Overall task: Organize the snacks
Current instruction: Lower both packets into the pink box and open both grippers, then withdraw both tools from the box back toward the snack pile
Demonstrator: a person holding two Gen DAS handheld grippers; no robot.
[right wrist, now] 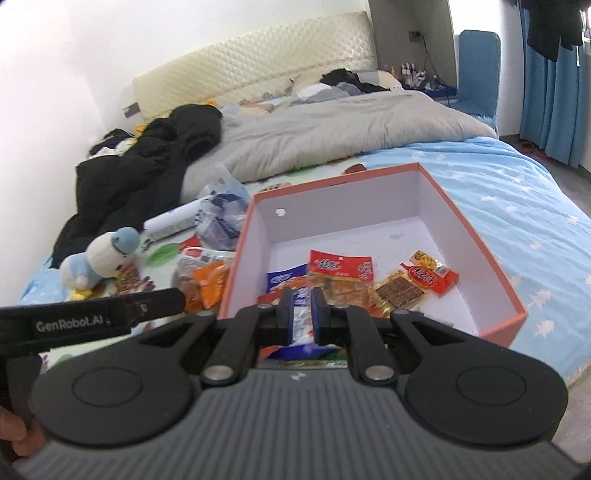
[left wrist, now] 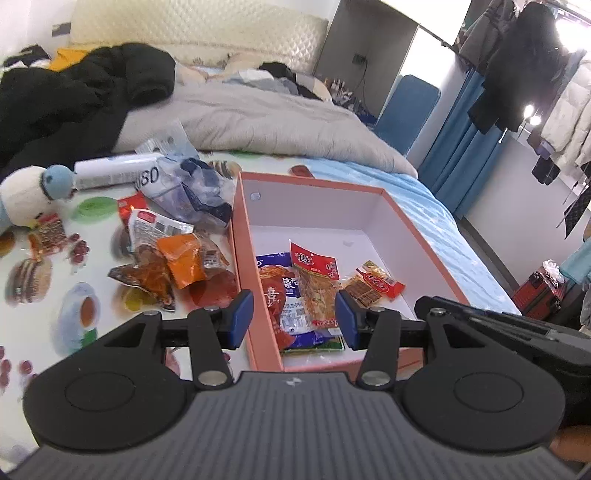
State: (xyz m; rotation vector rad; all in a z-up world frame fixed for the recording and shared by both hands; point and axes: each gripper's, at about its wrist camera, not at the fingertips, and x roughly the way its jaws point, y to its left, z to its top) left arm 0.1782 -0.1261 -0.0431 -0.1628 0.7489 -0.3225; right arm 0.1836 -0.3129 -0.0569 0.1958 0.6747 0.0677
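Both wrist views look down close over the pink box (left wrist: 255,280) (right wrist: 236,269) toward the headboard (left wrist: 199,29) (right wrist: 255,70).

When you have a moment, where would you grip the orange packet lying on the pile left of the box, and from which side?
Probably the orange packet's raised upper end, where a flat sealed edge stands free of the brown snacks beneath. Come from above with the open left gripper, jaws across the thin edge; its lower end lies flat against the pile, leaving little room.
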